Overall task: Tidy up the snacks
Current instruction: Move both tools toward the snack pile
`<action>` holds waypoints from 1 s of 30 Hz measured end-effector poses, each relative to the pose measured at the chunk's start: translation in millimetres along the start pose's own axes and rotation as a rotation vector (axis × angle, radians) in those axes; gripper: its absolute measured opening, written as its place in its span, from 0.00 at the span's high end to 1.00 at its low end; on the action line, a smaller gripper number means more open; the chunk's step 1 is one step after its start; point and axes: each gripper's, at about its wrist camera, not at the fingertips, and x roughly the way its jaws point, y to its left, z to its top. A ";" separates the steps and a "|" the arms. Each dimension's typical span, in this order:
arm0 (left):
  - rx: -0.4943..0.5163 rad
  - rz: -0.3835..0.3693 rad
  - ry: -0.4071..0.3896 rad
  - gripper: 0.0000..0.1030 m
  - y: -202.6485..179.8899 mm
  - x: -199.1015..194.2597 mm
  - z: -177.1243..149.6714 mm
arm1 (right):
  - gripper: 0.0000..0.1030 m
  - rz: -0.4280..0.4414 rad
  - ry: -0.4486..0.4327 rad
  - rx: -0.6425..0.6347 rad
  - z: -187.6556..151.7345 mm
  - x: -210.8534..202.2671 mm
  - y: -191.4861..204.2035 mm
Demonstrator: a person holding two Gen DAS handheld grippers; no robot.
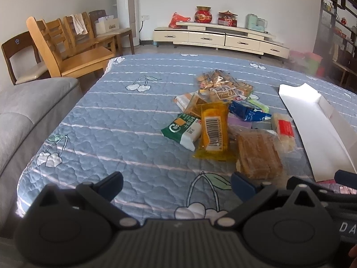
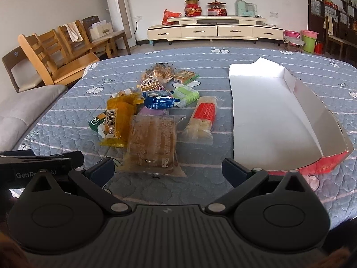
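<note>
Though heaped, snacks [image 2: 154, 109] still wrapped.

Purple packet [image 2: 154, 111] mostly buried under other snacks [image 2: 156, 105]

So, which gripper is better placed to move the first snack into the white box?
Probably the right gripper: it is open, the oat cake packet lies just ahead, the empty white box beside it. The left gripper faces bare quilt.

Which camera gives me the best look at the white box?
The right wrist view: the white box shows nearly whole there, its bare floor, far wall and red outer end all visible, with nothing in it. The left wrist view catches only a cropped slice of it at the right edge.
</note>
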 end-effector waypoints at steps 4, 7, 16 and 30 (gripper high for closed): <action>-0.002 -0.003 -0.002 0.01 1.1 0.3 0.3 | 0.00 -0.004 0.000 0.005 -0.5 0.4 1.1; 0.007 0.003 -0.004 0.01 0.3 0.9 0.0 | 0.00 -0.006 0.004 0.002 -1.0 0.9 1.7; 0.018 0.011 -0.004 0.01 0.7 2.4 0.2 | 0.00 -0.008 0.013 -0.001 -1.5 1.3 3.1; 0.023 0.014 -0.003 0.01 1.5 4.6 -0.2 | 0.00 -0.016 0.020 0.004 -1.7 4.6 4.9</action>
